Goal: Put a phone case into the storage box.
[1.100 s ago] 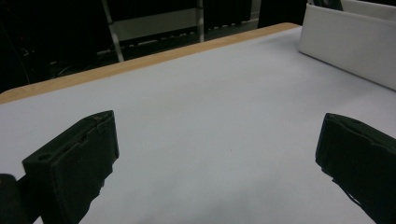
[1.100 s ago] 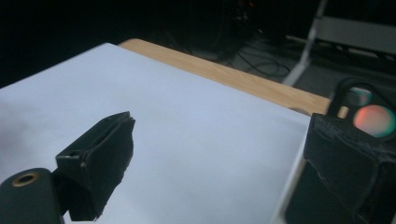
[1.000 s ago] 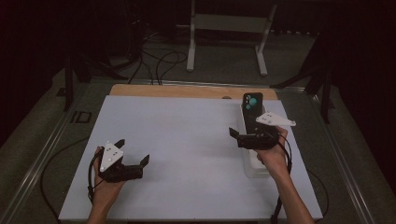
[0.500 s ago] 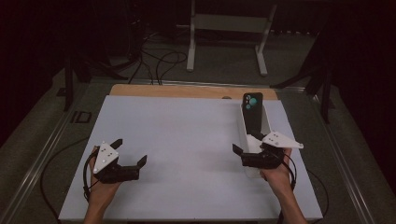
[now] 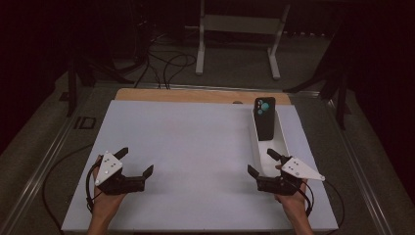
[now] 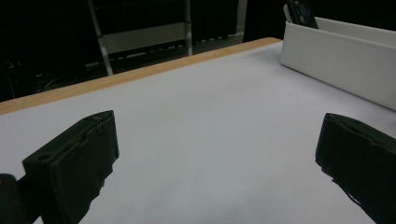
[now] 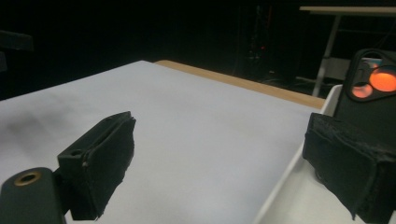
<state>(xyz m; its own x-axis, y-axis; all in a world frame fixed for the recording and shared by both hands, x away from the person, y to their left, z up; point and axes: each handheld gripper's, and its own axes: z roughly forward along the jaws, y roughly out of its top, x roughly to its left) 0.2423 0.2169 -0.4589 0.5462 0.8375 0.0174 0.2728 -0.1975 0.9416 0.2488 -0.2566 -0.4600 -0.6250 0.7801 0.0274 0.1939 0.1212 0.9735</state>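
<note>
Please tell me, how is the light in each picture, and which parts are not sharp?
High view: the white table sheet is evenly lit and the floor behind is dim; the dark phone in the long white tray is sharp enough. Left gripper view: black jaws blurred, background almost black. Right gripper view: near jaws soft, and the phone's camera lenses glow orange.

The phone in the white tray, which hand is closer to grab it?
Right. The right gripper sits open at the near end of the white tray holding the phone. The left gripper, also open, is far across the table.
</note>
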